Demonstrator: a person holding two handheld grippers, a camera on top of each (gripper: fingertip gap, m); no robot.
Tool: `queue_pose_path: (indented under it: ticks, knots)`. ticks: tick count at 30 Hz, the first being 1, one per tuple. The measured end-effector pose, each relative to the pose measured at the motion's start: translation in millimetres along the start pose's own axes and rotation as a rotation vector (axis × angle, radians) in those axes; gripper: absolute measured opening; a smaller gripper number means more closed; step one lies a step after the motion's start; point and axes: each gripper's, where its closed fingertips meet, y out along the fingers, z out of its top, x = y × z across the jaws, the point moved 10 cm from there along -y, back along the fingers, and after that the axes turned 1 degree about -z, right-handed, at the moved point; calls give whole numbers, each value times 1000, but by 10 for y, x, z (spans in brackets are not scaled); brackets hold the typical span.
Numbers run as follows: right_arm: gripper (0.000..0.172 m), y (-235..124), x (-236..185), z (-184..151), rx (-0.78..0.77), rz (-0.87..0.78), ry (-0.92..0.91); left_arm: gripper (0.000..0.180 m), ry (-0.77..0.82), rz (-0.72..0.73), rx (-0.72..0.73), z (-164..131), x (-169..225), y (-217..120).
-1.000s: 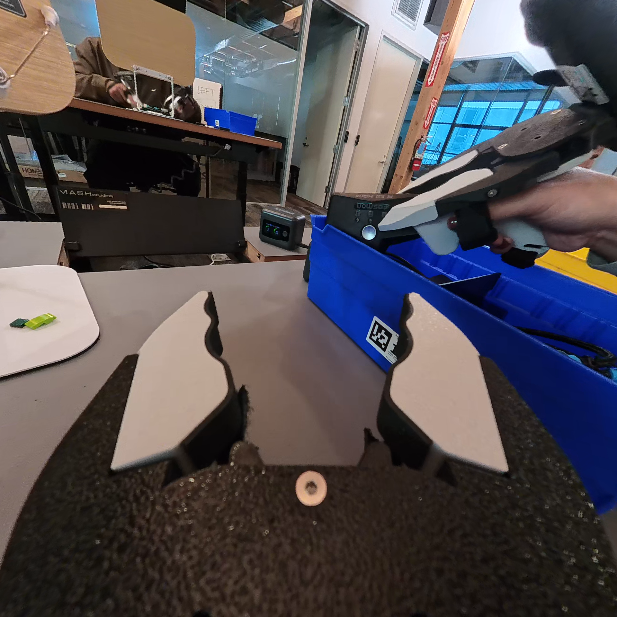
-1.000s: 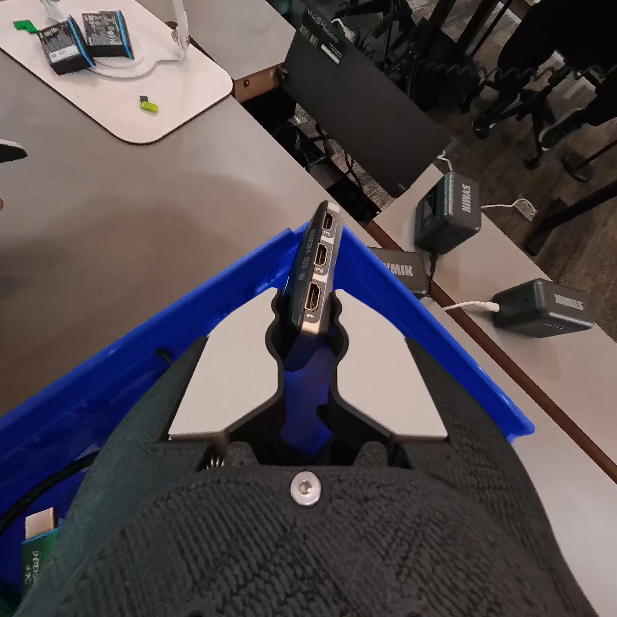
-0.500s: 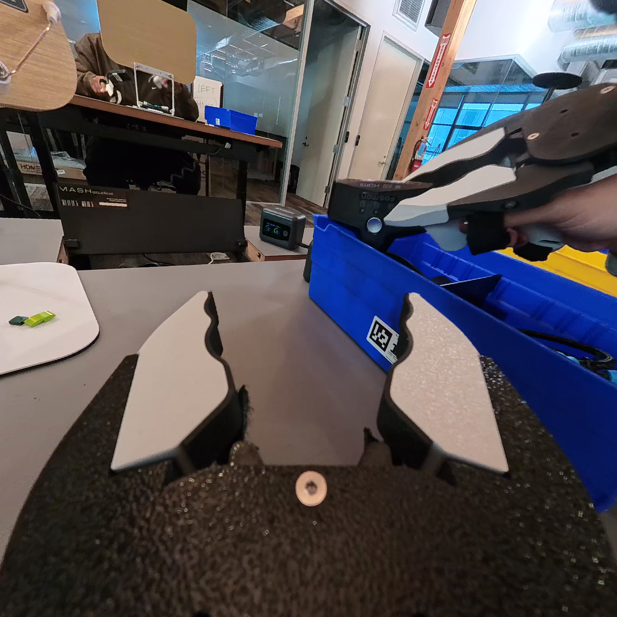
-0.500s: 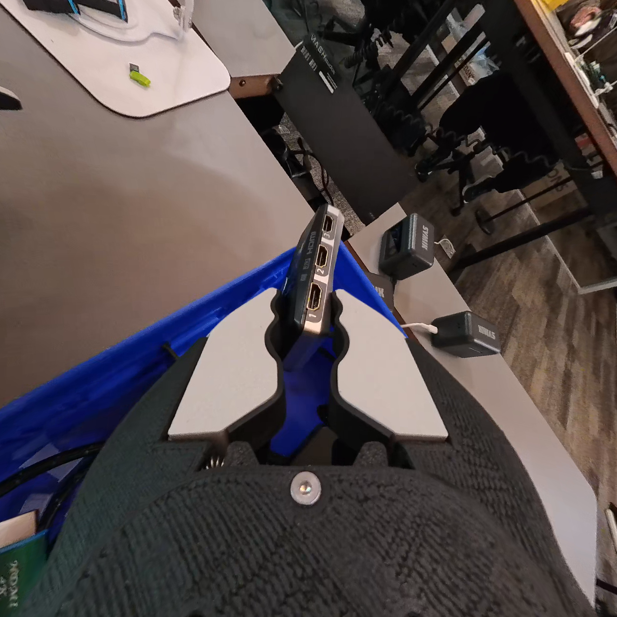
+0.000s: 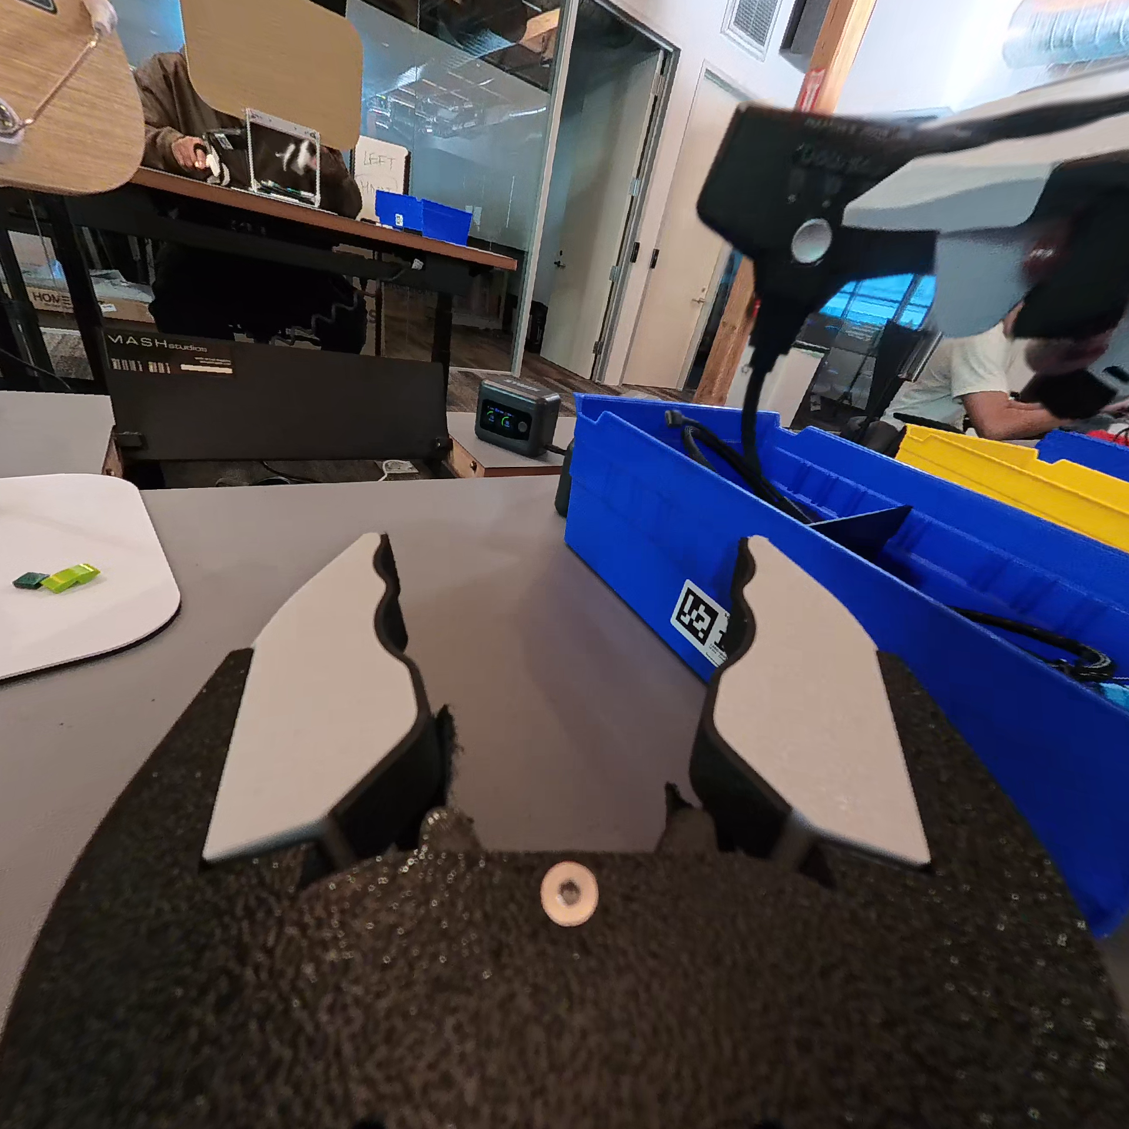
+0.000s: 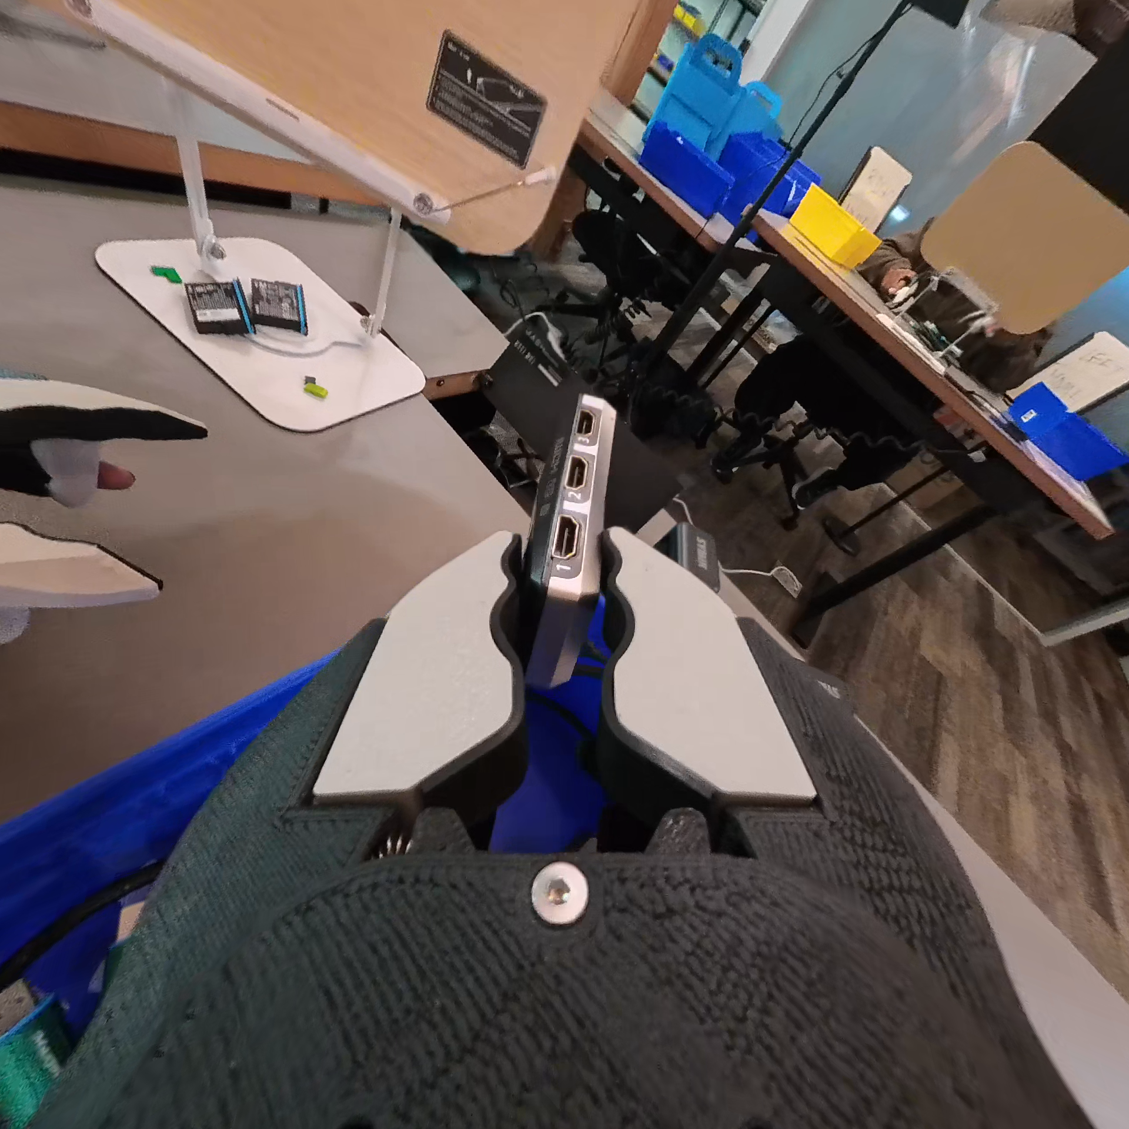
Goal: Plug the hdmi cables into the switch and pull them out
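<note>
Right gripper [image 6: 562,568]: fingers clamped on a flat black switch box [image 6: 571,519] with a silver edge carrying three ports in a row. Both pads press its faces; the box stands on edge, tilted, its far end sticking out past the fingertips. From the left wrist view the same box [image 5: 788,183] is high in the air, up and right, blurred, above the far end of the blue bin [image 5: 660,519]. A black cable [image 5: 754,415] hangs from its underside down into the bin.

Left gripper [image 5: 562,586]: fingers spread wide, nothing between them, only bare grey tabletop [image 5: 489,550] beyond. It sits low, just left of the bin's long wall. Right fingertip overlaps a black-and-white square marker [image 5: 696,611] on that wall; contact cannot be told.

Bin interior: coiled black cables [image 5: 702,440] at the far end, a dark divider [image 5: 861,525] across the middle. Yellow bin [image 5: 990,476] farther right.

Left side of table: white mat [image 5: 73,550] with two small green pieces [image 5: 58,577]. In the right wrist view the mat [image 6: 366,391] also bears two black battery packs [image 6: 247,305] and the foot of a stand. A small dark power unit [image 5: 516,415] with a lit display sits on a lower surface beyond the table's far edge.
</note>
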Motion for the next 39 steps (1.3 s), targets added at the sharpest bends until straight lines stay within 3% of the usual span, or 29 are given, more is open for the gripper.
queue_pose_path:
  ticks: [15, 30, 39]
  knots:
    - [21, -464, 510, 291, 330, -29, 306, 103, -25, 1, 3, 2, -24, -5]
    - [21, -605, 506, 162, 374, -45, 349, 103, -44, 3, 6, 4, -47, -10]
    - [21, -840, 375, -81, 401, -204, 367, 103, -48, 7, 8, 5, -55, -12]
